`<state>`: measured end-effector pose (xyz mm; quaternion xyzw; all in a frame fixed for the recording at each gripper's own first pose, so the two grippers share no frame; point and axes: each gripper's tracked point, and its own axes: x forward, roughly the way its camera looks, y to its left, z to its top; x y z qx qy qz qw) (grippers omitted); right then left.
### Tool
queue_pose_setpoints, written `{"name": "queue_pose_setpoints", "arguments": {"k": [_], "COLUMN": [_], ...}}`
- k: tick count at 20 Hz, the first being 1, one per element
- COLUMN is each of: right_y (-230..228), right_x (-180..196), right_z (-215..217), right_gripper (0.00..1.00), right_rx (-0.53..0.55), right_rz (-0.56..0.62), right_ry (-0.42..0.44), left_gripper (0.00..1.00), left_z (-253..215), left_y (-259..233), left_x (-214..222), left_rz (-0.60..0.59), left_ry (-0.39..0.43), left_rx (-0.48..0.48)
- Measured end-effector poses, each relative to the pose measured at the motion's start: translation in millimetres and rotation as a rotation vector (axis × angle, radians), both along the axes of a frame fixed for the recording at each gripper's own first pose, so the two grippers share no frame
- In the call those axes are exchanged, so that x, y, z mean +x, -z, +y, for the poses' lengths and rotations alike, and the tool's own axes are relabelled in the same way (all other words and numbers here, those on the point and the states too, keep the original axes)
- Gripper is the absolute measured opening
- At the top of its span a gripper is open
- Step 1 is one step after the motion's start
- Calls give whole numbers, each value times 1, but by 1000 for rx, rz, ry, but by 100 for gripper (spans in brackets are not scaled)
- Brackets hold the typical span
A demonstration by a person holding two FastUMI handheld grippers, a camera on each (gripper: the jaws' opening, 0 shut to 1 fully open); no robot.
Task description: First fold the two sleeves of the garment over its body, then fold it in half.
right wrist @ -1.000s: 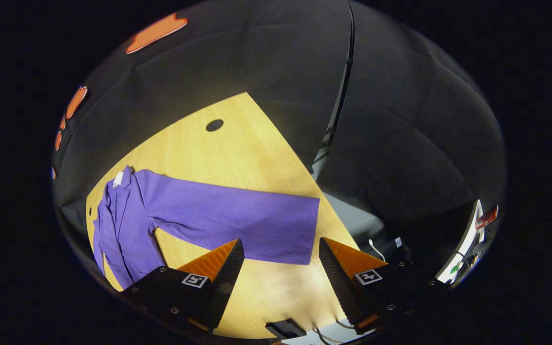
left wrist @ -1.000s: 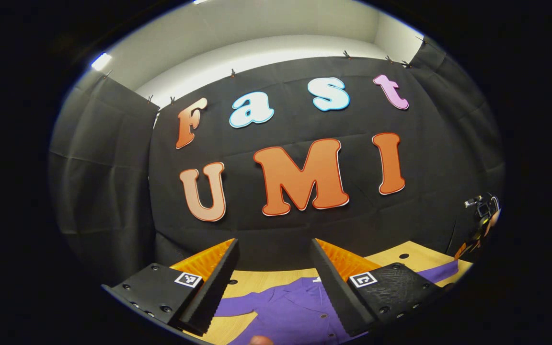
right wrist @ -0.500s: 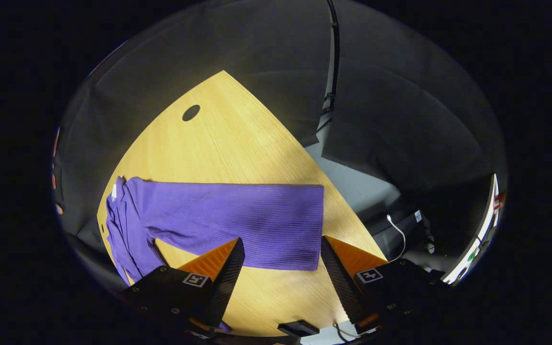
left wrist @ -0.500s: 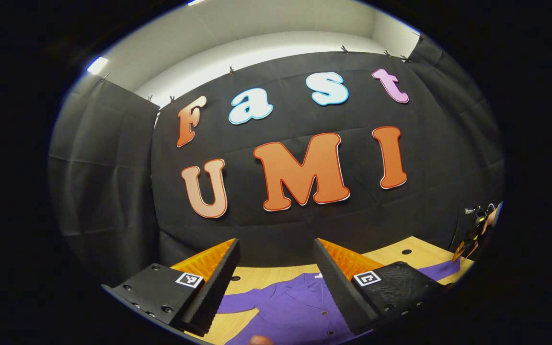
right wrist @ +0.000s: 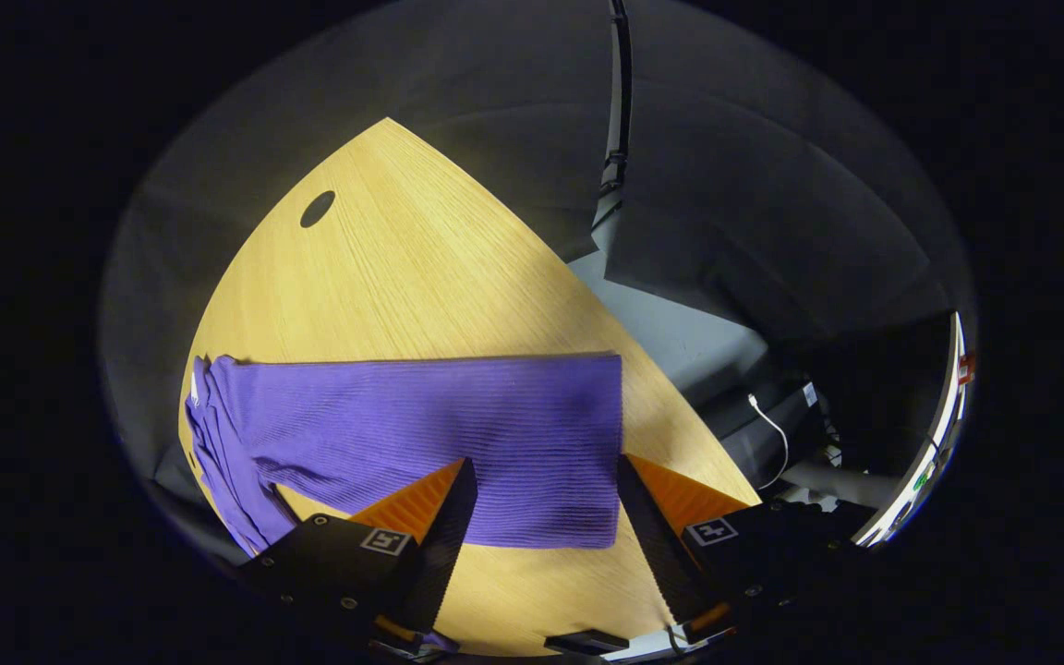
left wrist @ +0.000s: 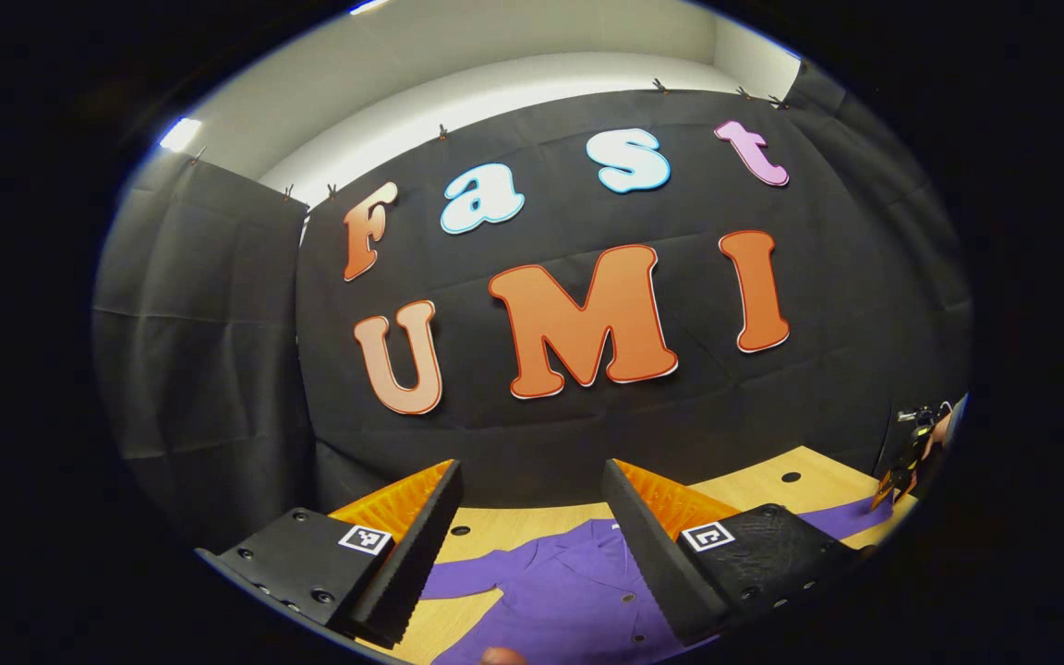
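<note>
Left gripper view. We hold the left gripper [left wrist: 527,517] level, its fingers apart and holding nothing, above the near edge of the purple garment [left wrist: 578,591]. The garment lies flat and face up on the wooden worktop [left wrist: 754,485], buttons showing, one sleeve running off to each side. At the far right edge the other gripper [left wrist: 906,457] hangs over the far sleeve end. Behind the worktop stands the black cloth wall [left wrist: 218,369], with a pale ceiling above.

Right gripper view. The right gripper [right wrist: 546,499] points down at the cuff end of the right sleeve [right wrist: 458,434], which lies straight and unfolded across the worktop [right wrist: 403,268]; its fingers are apart, straddling the lower cuff edge, not yet clamped. We judge the step in hand to be the first sleeve fold. To do it well, we close on the cuff alone, lift only slightly, and carry it across towards the body so the fold falls at the shoulder without dragging the garment. A round hole [right wrist: 318,209] marks the worktop's far part; cables [right wrist: 772,434] lie beyond its edge.
</note>
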<state>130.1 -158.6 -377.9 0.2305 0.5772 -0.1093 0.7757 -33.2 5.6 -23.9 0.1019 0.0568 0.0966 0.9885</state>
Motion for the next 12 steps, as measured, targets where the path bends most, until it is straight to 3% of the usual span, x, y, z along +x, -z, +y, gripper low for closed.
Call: {"name": "queue_pose_setpoints", "arguments": {"k": [4,5,6,8,9,11,12], "right_y": [3,6,6,7,7,5,4], "right_x": [0,-2,-6,-2,1,2,3], "right_z": [-8,-13,-21,-21,-20,-13,-10], "right_gripper": [85,88,63,52,27,9,6], "right_rx": [-44,-75,-105,-117,-111,-73,-30], "right_rz": [4,14,23,0,-17,-32,-40], "right_ry": [3,-2,-3,-2,-8,6,18], "left_gripper": [100,100,98,100,100,100,100], "left_z": [-2,-2,-4,-7,-8,-9,-9], "left_y": [-1,2,4,5,5,7,8], "left_x": [-3,-3,-3,-3,-5,-8,-9], "left_rz": [3,9,15,18,19,21,24], "left_ry": [-9,-11,-12,-11,-11,-3,2], "left_rx": [9,6,4,6,8,8,9]}}
